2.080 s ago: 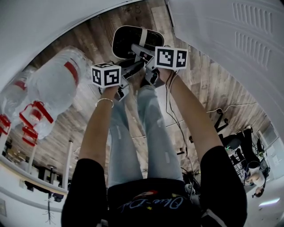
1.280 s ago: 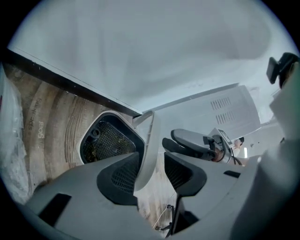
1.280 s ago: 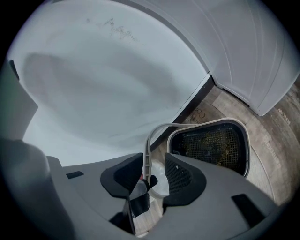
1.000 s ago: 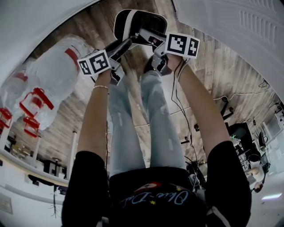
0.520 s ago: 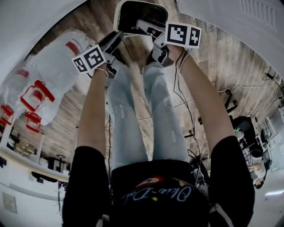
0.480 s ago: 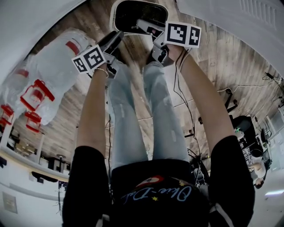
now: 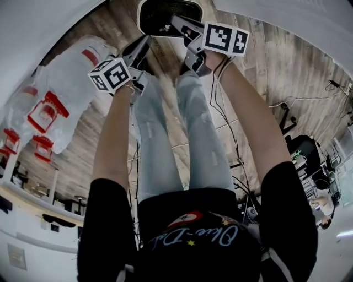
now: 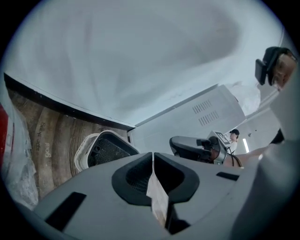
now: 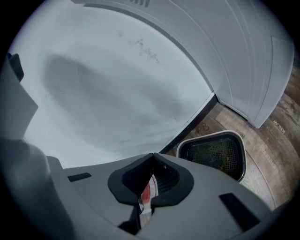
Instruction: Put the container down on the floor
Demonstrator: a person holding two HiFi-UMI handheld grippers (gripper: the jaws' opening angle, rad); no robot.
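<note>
The container (image 7: 163, 15), a white-rimmed tub with a black mesh inside, rests on the wooden floor by the wall. It also shows in the left gripper view, container (image 8: 100, 152), and in the right gripper view, container (image 9: 216, 154). My left gripper (image 7: 143, 44) hovers to its left. Its jaws are closing, their tips meet, and nothing is between them (image 8: 153, 154). My right gripper (image 7: 177, 22) hangs over the container's near side, apart from it, shut and empty (image 9: 153, 155).
A shrink-wrapped pack of water bottles (image 7: 58, 104) with red labels lies on the floor at the left. A white cabinet (image 7: 298, 22) stands at the right and a white wall behind the container. My legs (image 7: 182, 143) stand below the grippers. Cables (image 7: 276, 104) trail at the right.
The container has slid toward the top of the head view. Both grippers have come off its rim, and their jaws now stand together.
</note>
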